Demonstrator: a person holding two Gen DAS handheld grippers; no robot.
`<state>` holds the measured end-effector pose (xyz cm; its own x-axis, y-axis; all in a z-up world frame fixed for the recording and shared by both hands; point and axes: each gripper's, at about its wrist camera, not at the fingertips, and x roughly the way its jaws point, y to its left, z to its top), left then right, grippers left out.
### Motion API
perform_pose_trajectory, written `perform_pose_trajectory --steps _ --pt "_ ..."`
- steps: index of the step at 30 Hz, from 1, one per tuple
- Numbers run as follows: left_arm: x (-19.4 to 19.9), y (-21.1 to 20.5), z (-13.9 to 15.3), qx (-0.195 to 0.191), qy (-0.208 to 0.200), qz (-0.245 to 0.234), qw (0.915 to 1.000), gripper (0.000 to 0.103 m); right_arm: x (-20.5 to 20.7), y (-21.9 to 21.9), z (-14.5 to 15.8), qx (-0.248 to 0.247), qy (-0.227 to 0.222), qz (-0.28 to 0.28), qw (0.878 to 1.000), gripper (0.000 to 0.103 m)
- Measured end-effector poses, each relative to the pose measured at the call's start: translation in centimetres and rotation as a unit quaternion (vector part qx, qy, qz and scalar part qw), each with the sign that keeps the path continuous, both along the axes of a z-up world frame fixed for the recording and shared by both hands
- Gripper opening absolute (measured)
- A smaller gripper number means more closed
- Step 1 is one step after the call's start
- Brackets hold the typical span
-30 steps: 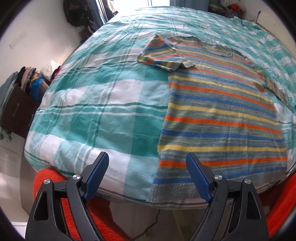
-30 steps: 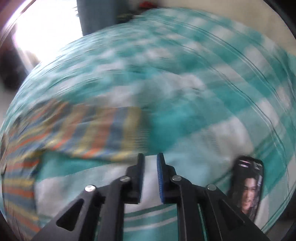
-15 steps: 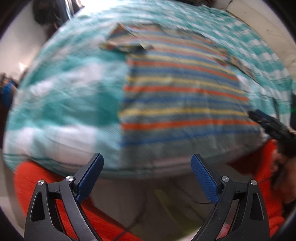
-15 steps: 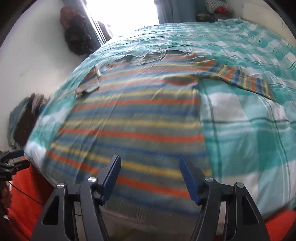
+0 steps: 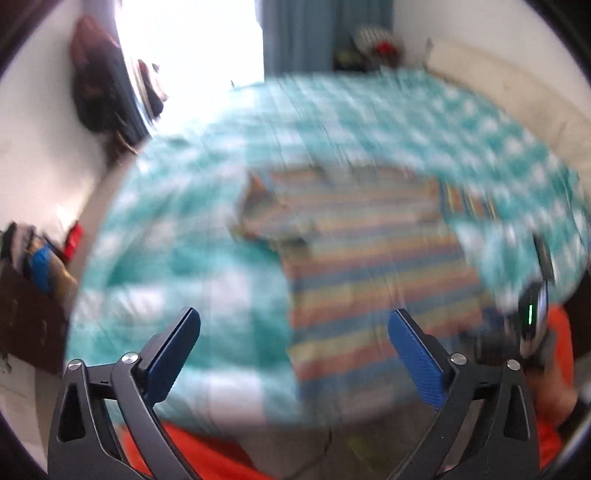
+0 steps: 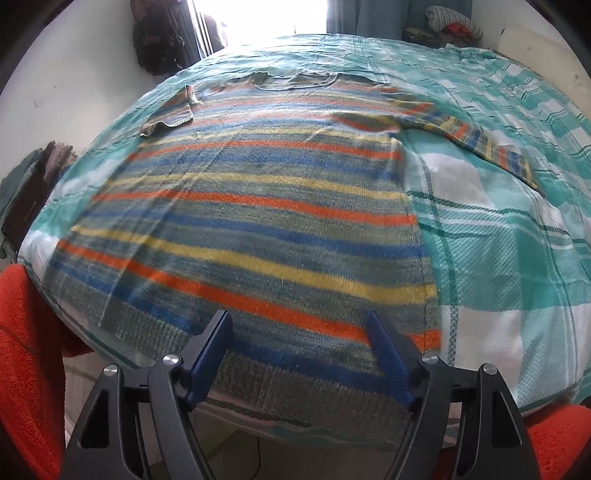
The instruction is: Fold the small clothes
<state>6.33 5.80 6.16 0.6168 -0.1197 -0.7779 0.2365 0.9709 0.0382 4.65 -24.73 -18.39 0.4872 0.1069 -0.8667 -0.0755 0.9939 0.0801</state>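
Observation:
A striped knit sweater [image 6: 258, 206] in orange, yellow, blue and grey-green lies flat on the bed, hem toward me. Its left sleeve [image 6: 170, 114] is folded in over the body; its right sleeve [image 6: 480, 140] lies spread out on the cover. My right gripper [image 6: 299, 354] is open and empty, just above the hem. My left gripper [image 5: 293, 350] is open and empty, off the bed's near edge, by the sweater's [image 5: 369, 266] left side. The left wrist view is blurred by motion.
The bed has a teal and white checked cover [image 6: 498, 251]. Orange fabric [image 6: 26, 350] shows at both lower corners. A dark bag [image 6: 159, 40] hangs by the bright doorway. Clothes are piled at the far right [image 6: 454, 22] and left [image 6: 33, 170]. A lit device [image 5: 533, 317] shows at right.
The right gripper has opened, swung from the bed's right side to the sweater's hem, then moved closer to it. The left gripper has pulled back and tilted up, its view now blurred.

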Motion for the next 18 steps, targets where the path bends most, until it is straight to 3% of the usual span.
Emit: perform_pose_trajectory --steps 2,4,6,8,10,13,18 --pt "3.3 0.3 0.2 -0.004 0.003 -0.003 1.0 0.102 0.3 0.0 -0.2 0.003 0.002 -0.001 1.0 0.077" --pt "6.6 -1.0 -2.2 0.029 0.018 -0.014 0.9993 0.102 0.6 0.1 -0.4 0.005 0.004 0.001 1.0 0.08" --pt "9.5 -3.8 -6.4 0.084 0.018 -0.06 0.9945 0.1 0.6 0.3 -0.5 0.002 0.004 0.003 1.0 0.083" --pt "11.4 -6.2 -10.4 0.132 0.014 -0.102 0.9858 0.088 0.6 0.6 -0.6 -0.003 0.005 0.006 1.0 0.083" --pt "13.5 -7.7 -14.4 0.167 0.029 -0.124 0.9776 0.061 0.6 0.6 -0.7 -0.004 0.007 0.006 1.0 0.083" --pt "17.2 -7.7 -18.4 0.15 0.053 -0.108 0.9812 0.058 0.6 0.5 -0.7 -0.001 0.008 0.004 1.0 0.083" --pt "20.5 -6.2 -21.8 0.151 0.072 -0.075 0.9831 0.056 0.7 0.4 -0.8 0.001 0.012 0.001 1.0 0.084"
